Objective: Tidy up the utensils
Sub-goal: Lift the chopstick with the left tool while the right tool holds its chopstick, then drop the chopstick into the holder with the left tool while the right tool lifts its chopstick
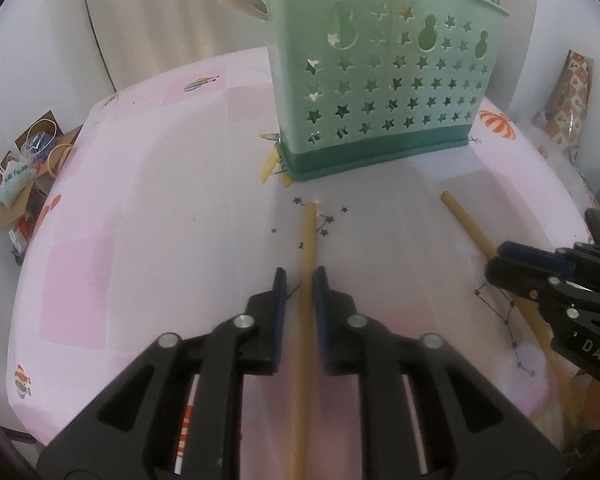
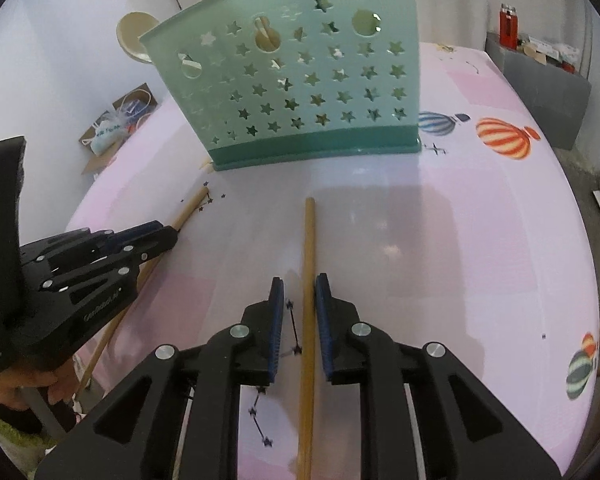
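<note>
A mint-green utensil caddy [image 1: 380, 92] with star holes stands at the far side of the pink table; it also shows in the right wrist view [image 2: 300, 92], with wooden utensils standing in it. My left gripper [image 1: 300, 276] is open, its fingers on either side of a wooden stick [image 1: 310, 240] lying on the table. My right gripper [image 2: 300, 284] is open around a second wooden stick [image 2: 309, 248], which touches its right pad. Each gripper shows in the other's view: the right one [image 1: 512, 264] over its stick [image 1: 464, 220], the left one [image 2: 156, 236] over its stick [image 2: 192, 208].
A yellow utensil [image 1: 270, 164] pokes out from under the caddy's left corner. The tablecloth [image 2: 480, 220] has balloon prints. A cardboard box of clutter [image 1: 28, 168] sits left of the table, a grey box [image 2: 540, 84] at the right. A patterned bag [image 1: 568, 100] stands far right.
</note>
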`<state>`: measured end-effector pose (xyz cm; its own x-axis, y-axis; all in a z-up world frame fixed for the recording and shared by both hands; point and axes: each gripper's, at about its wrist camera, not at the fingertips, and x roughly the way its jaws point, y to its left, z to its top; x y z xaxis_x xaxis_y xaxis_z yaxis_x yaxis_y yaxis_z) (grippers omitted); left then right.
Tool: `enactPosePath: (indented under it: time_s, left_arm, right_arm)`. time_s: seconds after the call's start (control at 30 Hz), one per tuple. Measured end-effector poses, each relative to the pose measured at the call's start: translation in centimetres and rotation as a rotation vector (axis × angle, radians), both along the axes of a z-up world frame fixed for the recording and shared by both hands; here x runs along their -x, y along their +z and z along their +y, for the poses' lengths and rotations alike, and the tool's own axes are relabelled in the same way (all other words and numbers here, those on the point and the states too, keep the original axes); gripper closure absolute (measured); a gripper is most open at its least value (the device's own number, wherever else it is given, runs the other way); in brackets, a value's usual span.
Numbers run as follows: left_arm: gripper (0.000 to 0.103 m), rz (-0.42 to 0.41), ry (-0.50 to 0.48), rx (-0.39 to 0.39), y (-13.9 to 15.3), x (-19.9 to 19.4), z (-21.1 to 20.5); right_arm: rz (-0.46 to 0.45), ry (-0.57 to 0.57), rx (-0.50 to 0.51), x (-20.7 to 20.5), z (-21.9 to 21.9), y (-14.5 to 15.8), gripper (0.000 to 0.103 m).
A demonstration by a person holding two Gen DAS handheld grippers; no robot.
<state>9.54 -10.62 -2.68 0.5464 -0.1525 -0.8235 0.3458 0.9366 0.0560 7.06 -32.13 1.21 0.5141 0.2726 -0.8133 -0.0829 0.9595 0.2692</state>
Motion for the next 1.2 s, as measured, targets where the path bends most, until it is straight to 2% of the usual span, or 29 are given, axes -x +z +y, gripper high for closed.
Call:
enactPosePath:
  time_s: [0.13,0.3,0.77,0.83,0.93,1.03,1.2]
  left_arm:
    - [0.091,-0.002,-0.001,0.003,0.0,0.0,0.2]
    - [0.091,-0.001,0.000,0.007,0.1,-0.1,0.1]
    - [0.091,-0.012,-0.004,0.011,-0.1,-0.8,-0.2]
    - [0.098,-0.006,-0.006,0.023,0.0,-1.2,-0.1]
    - [0.098,0.007,0.007,0.088,0.4,-1.5,0.8]
    - [0.098,-0.015,0.018,0.171,2.0,-1.2,1.9]
    - [0.098,-0.149,0.018,0.327,7.3,0.4,4.2]
  right_arm:
    - [-0.006,-0.004,0.029,-0.6,0.4,0.0,0.086]
    - [-0.013,-0.014,0.082,-0.9,0.8,0.0,0.096]
    - [-0.004,-0.042,0.041,-0.8,-0.2,-0.1,0.097]
    - [-0.004,-0.042,0.037,-0.8,-0.3,-0.1,0.097]
    - [-0.007,-0.044,0.028,-0.7,-0.5,0.0,0.097]
    - [-0.009,-0.048,0.016,-0.6,-0.8,0.1,0.097]
    - [-0.011,-0.056,-0.006,-0.5,-1.5,0.2,0.097]
